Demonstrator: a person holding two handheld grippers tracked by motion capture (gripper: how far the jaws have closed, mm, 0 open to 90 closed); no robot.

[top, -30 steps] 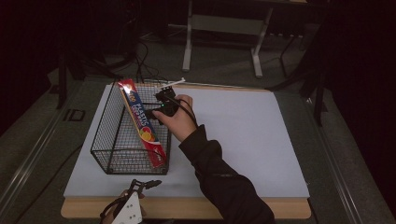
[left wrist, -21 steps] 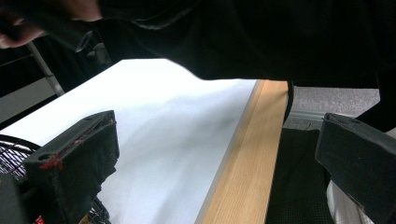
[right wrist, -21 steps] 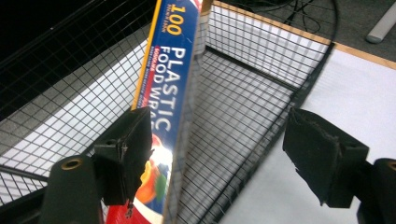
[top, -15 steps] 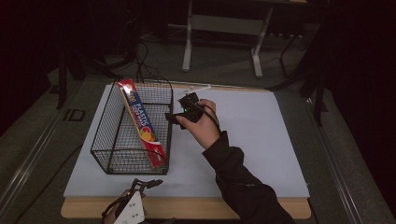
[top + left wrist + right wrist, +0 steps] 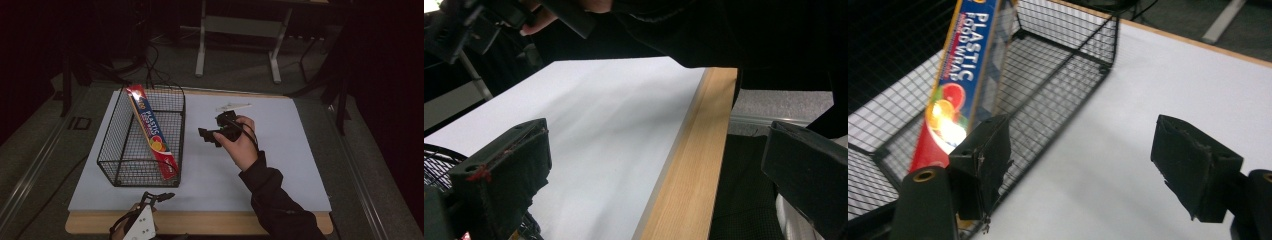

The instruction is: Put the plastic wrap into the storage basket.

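Observation:
A black wire basket (image 5: 114, 165) stands on the left of the white table top, also seen in the right gripper view (image 5: 1068, 60). A red and blue plastic food wrap box (image 5: 150, 132) (image 5: 960, 65) leans lengthwise inside it. My right gripper (image 5: 212, 131) (image 5: 1083, 145) is held just right of the basket, jaws pointing toward it. Its jaws have just been opening and nothing is between them. My left gripper (image 5: 155, 199) (image 5: 654, 145) rests at the table's front edge, open and empty.
A thin white flat object (image 5: 232, 106) lies at the back of the white table top (image 5: 285, 165). A wooden strip (image 5: 225, 222) (image 5: 694, 150) runs along the front edge. Dark floor, cables and a stand's legs lie behind the table.
My right hand has moved to the right, away from the basket's far corner and out over the middle of the table. The left gripper has stayed where it was.

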